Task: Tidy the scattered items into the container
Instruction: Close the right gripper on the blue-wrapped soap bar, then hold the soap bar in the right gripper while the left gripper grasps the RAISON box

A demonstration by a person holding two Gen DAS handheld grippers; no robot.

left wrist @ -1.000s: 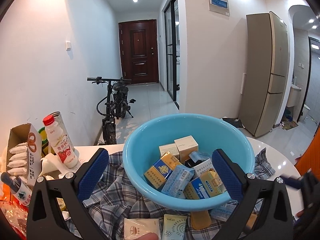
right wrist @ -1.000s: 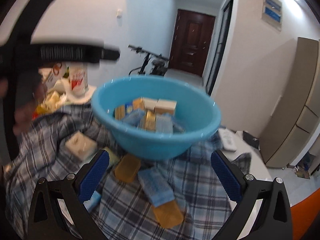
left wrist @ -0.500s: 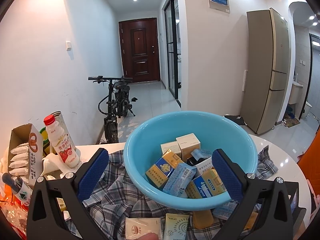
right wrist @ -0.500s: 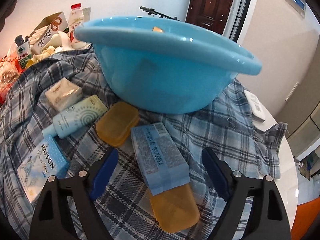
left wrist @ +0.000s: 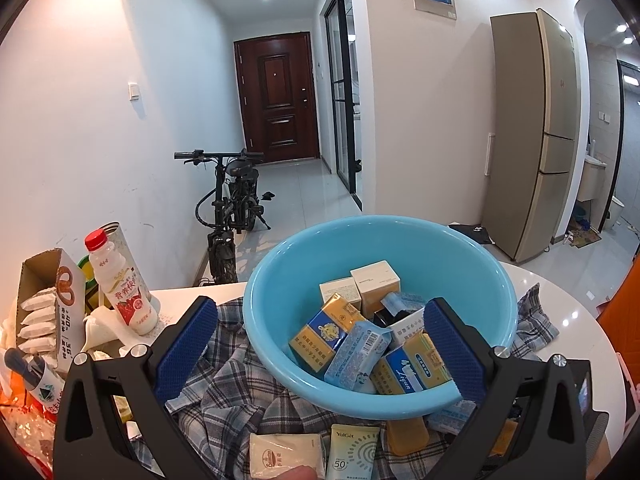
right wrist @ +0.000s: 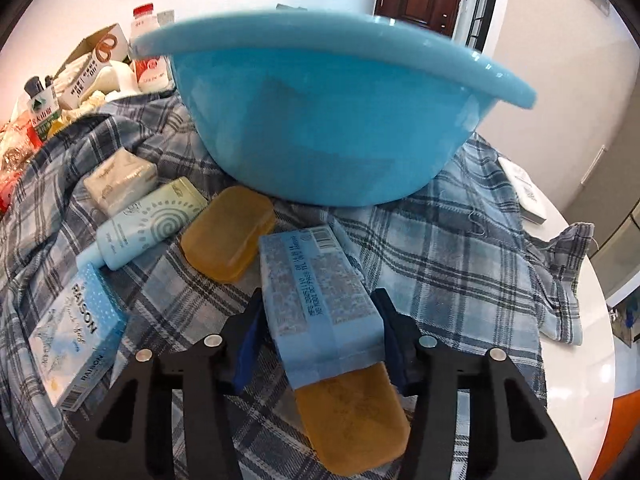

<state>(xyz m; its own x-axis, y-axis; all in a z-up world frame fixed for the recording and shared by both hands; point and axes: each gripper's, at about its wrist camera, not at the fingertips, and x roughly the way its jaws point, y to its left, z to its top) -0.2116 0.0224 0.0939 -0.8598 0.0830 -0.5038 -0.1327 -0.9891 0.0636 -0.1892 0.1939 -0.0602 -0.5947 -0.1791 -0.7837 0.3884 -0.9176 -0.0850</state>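
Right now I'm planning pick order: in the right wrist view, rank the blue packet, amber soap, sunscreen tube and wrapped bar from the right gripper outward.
1. Blue packet, between the right gripper's fingers.
2. Amber soap, just ahead-left.
3. Sunscreen tube, further left.
4. Wrapped bar, farthest, upper left.

left gripper (left wrist: 320, 348) fingers spread, right gripper (right wrist: 320, 320) fingers clamped

right gripper (right wrist: 320, 322) jaws clamping blue packet (right wrist: 316, 284)
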